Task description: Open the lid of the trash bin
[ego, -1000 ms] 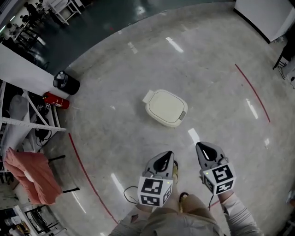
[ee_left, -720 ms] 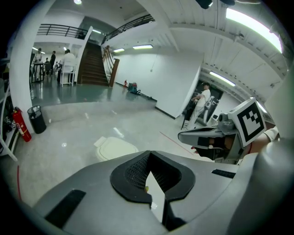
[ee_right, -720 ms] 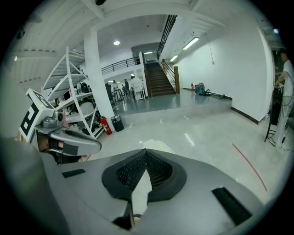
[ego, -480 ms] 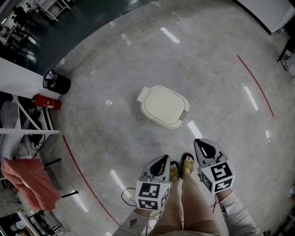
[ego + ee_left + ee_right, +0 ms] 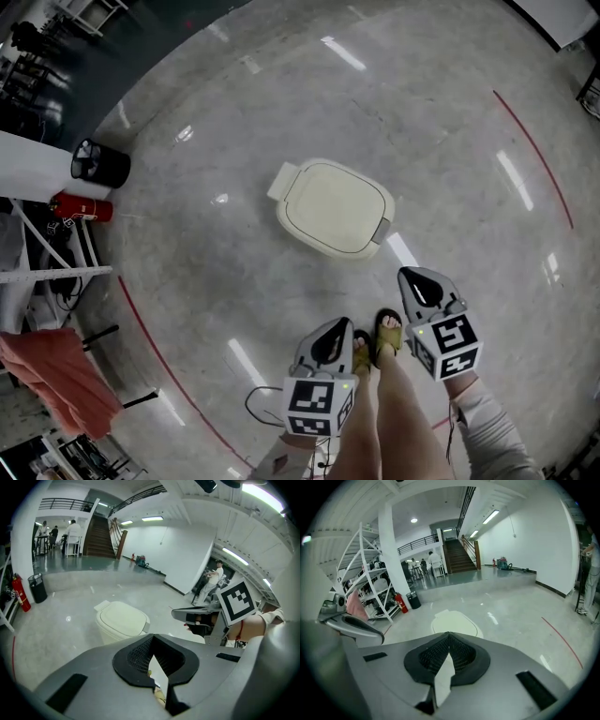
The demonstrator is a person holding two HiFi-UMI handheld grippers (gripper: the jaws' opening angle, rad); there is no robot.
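Observation:
The cream trash bin stands on the grey floor with its lid down flat; a grey pedal shows at its right corner. It also shows in the left gripper view and, partly behind the jaws, in the right gripper view. My left gripper and right gripper hang side by side near the person's legs, well short of the bin and touching nothing. Both are shut and hold nothing, as the left gripper and right gripper show with jaws meeting at the tips.
A black waste basket and a red fire extinguisher stand at the far left by a white rack. A pink cloth hangs lower left. Red floor lines cross the floor. The person's sandalled feet lie between the grippers.
The person has stepped forward, so the bin looks larger and nearer. Both grippers stay shut near the legs.

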